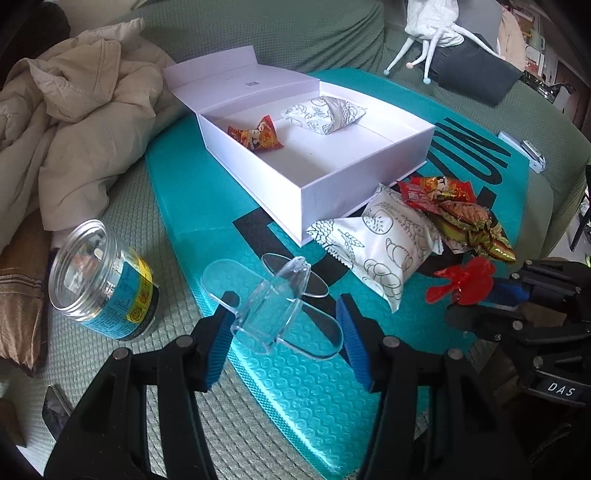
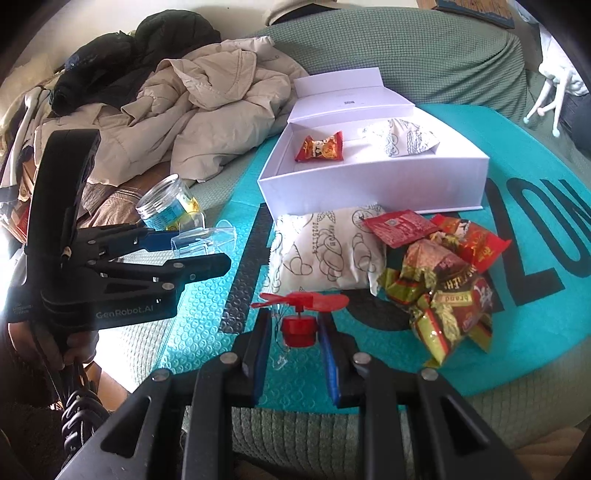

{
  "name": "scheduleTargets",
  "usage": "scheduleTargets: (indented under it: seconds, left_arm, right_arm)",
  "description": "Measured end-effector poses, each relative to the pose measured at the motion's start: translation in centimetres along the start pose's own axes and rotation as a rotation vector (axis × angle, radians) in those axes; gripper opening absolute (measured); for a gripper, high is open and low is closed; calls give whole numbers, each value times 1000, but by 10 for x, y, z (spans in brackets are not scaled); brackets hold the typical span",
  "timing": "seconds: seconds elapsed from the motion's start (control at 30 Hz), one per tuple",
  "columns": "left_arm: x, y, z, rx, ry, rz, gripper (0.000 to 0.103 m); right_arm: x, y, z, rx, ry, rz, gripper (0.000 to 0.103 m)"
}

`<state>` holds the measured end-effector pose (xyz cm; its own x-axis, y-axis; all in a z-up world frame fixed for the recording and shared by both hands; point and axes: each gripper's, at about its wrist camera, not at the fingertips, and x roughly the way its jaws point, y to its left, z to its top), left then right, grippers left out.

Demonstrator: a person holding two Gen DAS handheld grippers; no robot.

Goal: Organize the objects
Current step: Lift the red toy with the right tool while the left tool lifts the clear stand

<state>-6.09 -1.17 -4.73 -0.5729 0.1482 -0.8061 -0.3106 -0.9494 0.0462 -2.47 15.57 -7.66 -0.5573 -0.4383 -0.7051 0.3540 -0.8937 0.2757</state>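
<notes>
My left gripper [image 1: 286,310] is shut on a clear plastic stand [image 1: 275,302], lifted just off the teal mat [image 1: 295,391]; the right wrist view shows the stand [image 2: 201,236] between the left gripper's fingers. My right gripper [image 2: 293,326] is shut on a small red propeller toy [image 2: 299,325], gripping its round base; it sits low over the mat's near edge. An open white box [image 1: 369,177] holds a red snack packet [image 1: 258,134] and a white printed packet [image 1: 325,112]. Beside the box lie another white packet [image 2: 325,251] and a heap of red and green snack packets [image 2: 443,280].
A clear jar [image 1: 99,277] with a blue and yellow label lies on its side left of the mat. A beige jacket [image 1: 74,110] is piled at the back left on the green sofa cover [image 1: 295,33]. A white soft toy [image 1: 432,22] sits at the back right.
</notes>
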Motion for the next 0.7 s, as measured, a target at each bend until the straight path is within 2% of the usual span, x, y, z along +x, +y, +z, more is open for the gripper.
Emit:
scheduleTargets:
  seconds: [0.17, 0.37, 0.7]
  left_arm:
    - [-12, -1, 8, -14, -23, 7, 53]
    - [-27, -14, 20, 19, -54, 14, 53]
    - [-33, -32, 42, 21, -66, -57, 53]
  right_arm:
    - [-14, 7, 2, -21, -23, 6, 25]
    - [-30, 13, 8, -56, -28, 13, 25]
    - [-61, 6, 20, -83, -57, -36, 25]
